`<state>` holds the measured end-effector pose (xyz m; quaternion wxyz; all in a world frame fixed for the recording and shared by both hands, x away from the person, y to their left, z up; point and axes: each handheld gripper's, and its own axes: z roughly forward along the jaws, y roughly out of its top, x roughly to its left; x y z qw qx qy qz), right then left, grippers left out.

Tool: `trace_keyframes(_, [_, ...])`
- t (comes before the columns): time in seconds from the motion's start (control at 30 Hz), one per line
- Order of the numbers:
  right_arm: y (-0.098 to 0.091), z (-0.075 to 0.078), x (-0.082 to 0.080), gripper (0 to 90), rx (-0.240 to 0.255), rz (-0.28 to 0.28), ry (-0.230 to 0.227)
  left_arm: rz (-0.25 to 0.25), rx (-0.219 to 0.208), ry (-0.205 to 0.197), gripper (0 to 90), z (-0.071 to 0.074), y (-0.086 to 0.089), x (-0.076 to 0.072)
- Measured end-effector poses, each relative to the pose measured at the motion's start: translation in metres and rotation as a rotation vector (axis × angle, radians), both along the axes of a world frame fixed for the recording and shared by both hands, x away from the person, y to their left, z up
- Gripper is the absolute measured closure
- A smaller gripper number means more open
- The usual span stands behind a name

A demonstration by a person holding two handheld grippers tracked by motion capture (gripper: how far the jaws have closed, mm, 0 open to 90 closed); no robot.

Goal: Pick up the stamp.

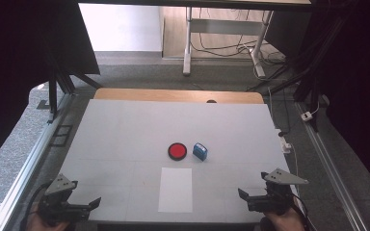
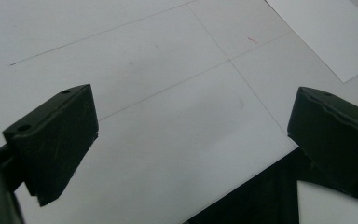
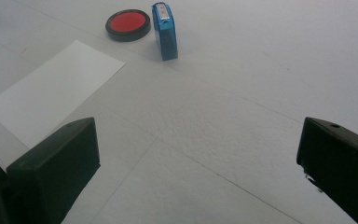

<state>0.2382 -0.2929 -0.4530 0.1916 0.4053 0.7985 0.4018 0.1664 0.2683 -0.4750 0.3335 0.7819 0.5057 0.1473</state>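
Both sets of fingers are sitting wide open and holding nothing, low at the desk's [image 1: 125, 130] near edge. Blue stamp [image 1: 201, 151] is standing up beside the red ink pad [image 1: 177, 151], nearer the right fingers [image 1: 250, 198] than the left fingers [image 1: 84, 208].

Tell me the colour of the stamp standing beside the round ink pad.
Blue stamp, clearest in the right gripper view.

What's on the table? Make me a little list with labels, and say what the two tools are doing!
table: white top
red ink pad: round, black rim, mid-table
blue stamp: beside the pad, apart from it
paper: white sheet at the near edge
left tool: open, holding nothing, near left corner
right tool: open, holding nothing, near right corner
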Motion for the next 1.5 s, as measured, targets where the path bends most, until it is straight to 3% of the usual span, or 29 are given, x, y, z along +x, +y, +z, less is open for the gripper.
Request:
trace_keyframes(0.3, [0.0, 0.0, 0.0, 0.0, 0.009, -0.006, 0.037, 0.003, -0.01, -0.006, 1.1, 0.0, 0.001, 0.0])
trace_keyframes(0.7, [0.003, 0.0, 0.0, 0.0, -0.003, 0.01, 0.033, 0.005, 0.008, -0.014, 1.3, 0.0, 0.0, -0.001])
trace_keyframes(0.8, [0.004, 0.0, 0.0, 0.0, -0.013, 0.016, 0.032, 0.005, -0.004, -0.028, 1.0, 0.001, 0.001, -0.001])
trace_keyframes(1.2, [0.007, 0.004, 0.0, 0.0, -0.005, 0.043, 0.027, 0.008, 0.012, -0.019, 0.0, 0.001, -0.002, 0.001])
trace_keyframes(1.3, [0.01, 0.006, 0.001, 0.0, 0.011, 0.055, 0.02, 0.002, -0.008, -0.012, 0.0, 0.001, -0.002, 0.002])
trace_keyframes(1.5, [0.014, 0.008, 0.004, 0.0, -0.007, 0.074, 0.005, 0.003, -0.02, -0.009, 0.0, 0.001, -0.003, 0.005])
